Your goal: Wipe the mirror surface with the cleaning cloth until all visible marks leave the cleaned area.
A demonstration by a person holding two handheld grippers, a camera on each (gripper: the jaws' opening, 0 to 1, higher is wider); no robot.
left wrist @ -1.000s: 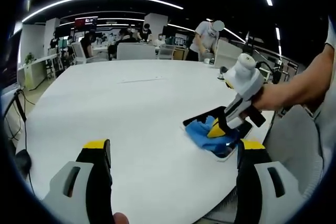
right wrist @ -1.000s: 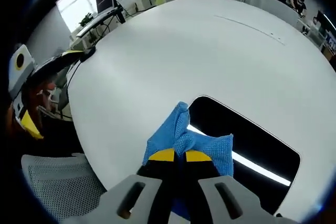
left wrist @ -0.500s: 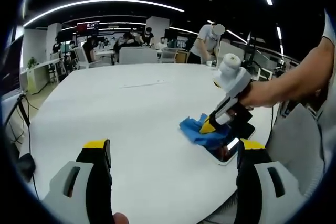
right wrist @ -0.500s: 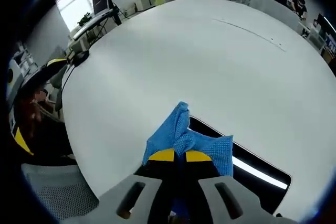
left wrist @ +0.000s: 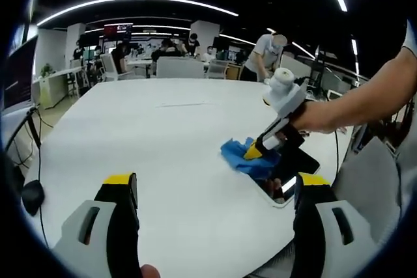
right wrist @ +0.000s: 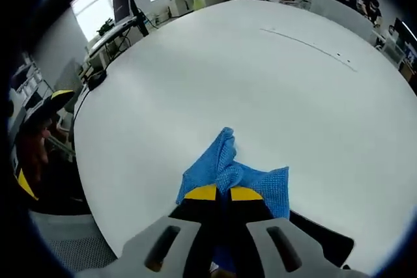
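Left gripper view: left hand-held gripper (left wrist: pixel 215 190) w/ jaws spread wide, holding nothing, poised over the bare white desk (left wrist: pixel 143 141). Right hand-held gripper (left wrist: pixel 253 152) comes in from the right side, pinching the blue cleaning cloth (left wrist: pixel 240 157) at the far end of the mirror (left wrist: pixel 288 172), which lies flat near the desk's right edge, long axis running from near-right toward the cloth. Right gripper view: right hand-held gripper (right wrist: pixel 217 193) w/ yellow tips clamped tight on the cleaning cloth (right wrist: pixel 225 170), bunched and fanning forward onto the desk (right wrist: pixel 260 83); a dark corner of the mirror (right wrist: pixel 322 239) shows at lower right behind the cloth. Cloth looks soft, light, floppy, so best gripped on a bunched fold as here. Mirror is prob stiff, slick, fragile, may slide under hard strokes; steady it by an edge, not the face.
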